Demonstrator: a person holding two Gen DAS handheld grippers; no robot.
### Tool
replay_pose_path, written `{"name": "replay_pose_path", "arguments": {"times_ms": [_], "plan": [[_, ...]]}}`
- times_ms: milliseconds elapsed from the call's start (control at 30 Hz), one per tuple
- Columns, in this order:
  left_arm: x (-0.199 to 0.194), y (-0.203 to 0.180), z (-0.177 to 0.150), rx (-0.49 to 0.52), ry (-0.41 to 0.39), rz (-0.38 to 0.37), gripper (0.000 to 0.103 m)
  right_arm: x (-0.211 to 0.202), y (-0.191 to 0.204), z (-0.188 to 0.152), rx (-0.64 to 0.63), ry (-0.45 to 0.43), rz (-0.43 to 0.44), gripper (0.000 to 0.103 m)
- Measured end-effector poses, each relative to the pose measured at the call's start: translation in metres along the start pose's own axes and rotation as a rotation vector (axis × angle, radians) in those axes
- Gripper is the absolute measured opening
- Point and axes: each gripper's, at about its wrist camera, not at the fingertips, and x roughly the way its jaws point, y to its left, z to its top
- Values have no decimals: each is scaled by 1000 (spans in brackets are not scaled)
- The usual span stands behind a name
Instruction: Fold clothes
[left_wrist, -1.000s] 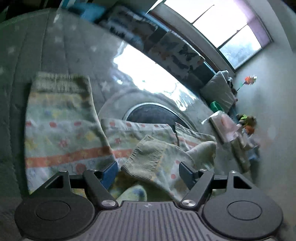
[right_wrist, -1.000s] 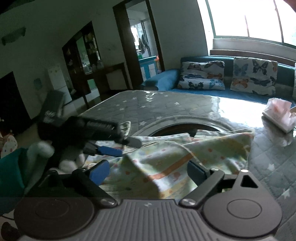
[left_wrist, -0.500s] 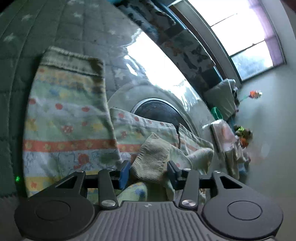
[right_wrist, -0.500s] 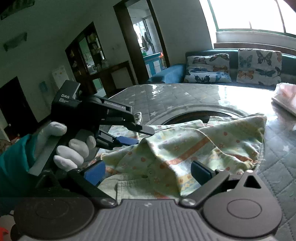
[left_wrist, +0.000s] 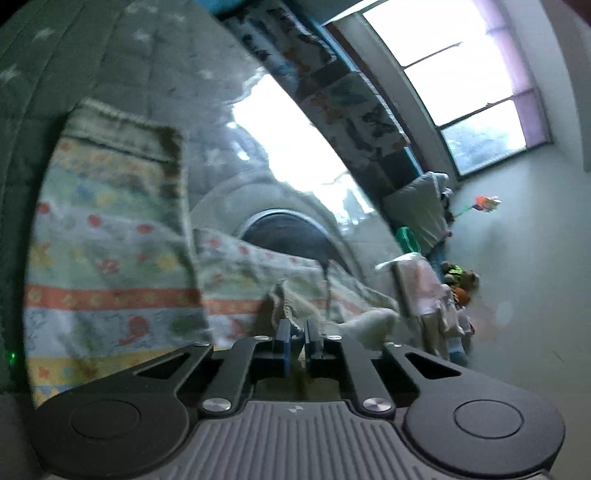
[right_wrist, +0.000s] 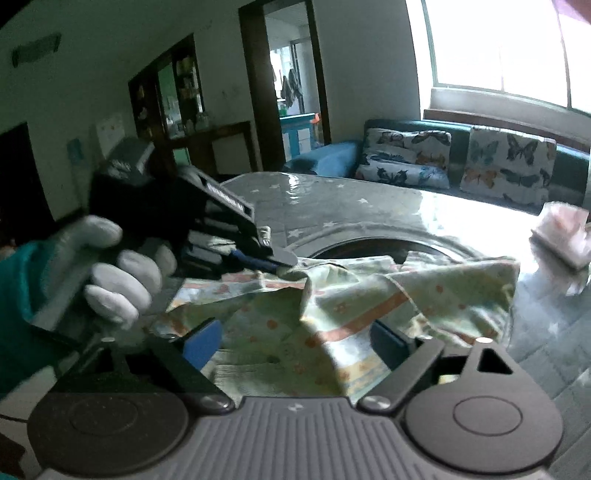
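pale green cotton, printed with orange bands and small red and yellow motifs, makes up the child's trousers (left_wrist: 110, 266) that we are working on; they lie on the grey star-quilted table cover (left_wrist: 110, 74), one leg stretched flat toward its ribbed cuff (left_wrist: 122, 133), the other crumpled beside a dark round opening (left_wrist: 288, 240) in the table's middle; in the left wrist view our left gripper (left_wrist: 297, 334) has its blue pads drawn nearly together on a ribbed edge of the trousers, a thin ridge of fabric pinched between them; in the right wrist view the same gripper (right_wrist: 275, 264) bites the cloth at its far left edge, lifting a fold there, and a white-gloved hand (right_wrist: 122, 273) with a teal sleeve (right_wrist: 22, 295) holds its black body; our right gripper (right_wrist: 295, 341) stands wide with its jaws closing; bunched fabric lies between its blue pads (right_wrist: 201, 341), though we cannot tell that either pad presses on it; beyond the trousers a pink and white packet (right_wrist: 561, 236) sits near the table's right edge; past the table runs a teal sofa (right_wrist: 325, 158) with butterfly-print cushions (right_wrist: 506, 166) under a bright window (right_wrist: 509, 48); to the left a doorway (right_wrist: 288, 81) and a dark wooden cabinet (right_wrist: 173, 96) stand against the wall.
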Motion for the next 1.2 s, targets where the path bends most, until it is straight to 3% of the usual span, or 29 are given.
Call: {"name": "replay_pose_path", "arguments": {"times_ms": [367,467,500,633,767,867,1000,1200], "plan": [[3,-38,0,79,54,-113,6,30,11,27,-139,-34,-119,59],[2,-49,-3,117,68,-128,6,43,16,30,-195,-21,-168,44],[2,-53,-5,132,74,-132,6,47,18,30,-212,-19,-188,34],[1,-63,-12,183,83,-153,7,51,12,30,-155,-21,-195,7],[-8,-60,-18,204,41,-166,25,33,-18,30,48,-50,-167,4],[-16,-58,-28,247,17,-162,52,13,-45,26,157,-68,-179,4],[-12,-58,-51,350,41,-128,56,-17,-75,18,253,-96,-223,4],[12,-78,-99,535,103,-66,55,-54,-111,3,299,-128,-317,4]]}}
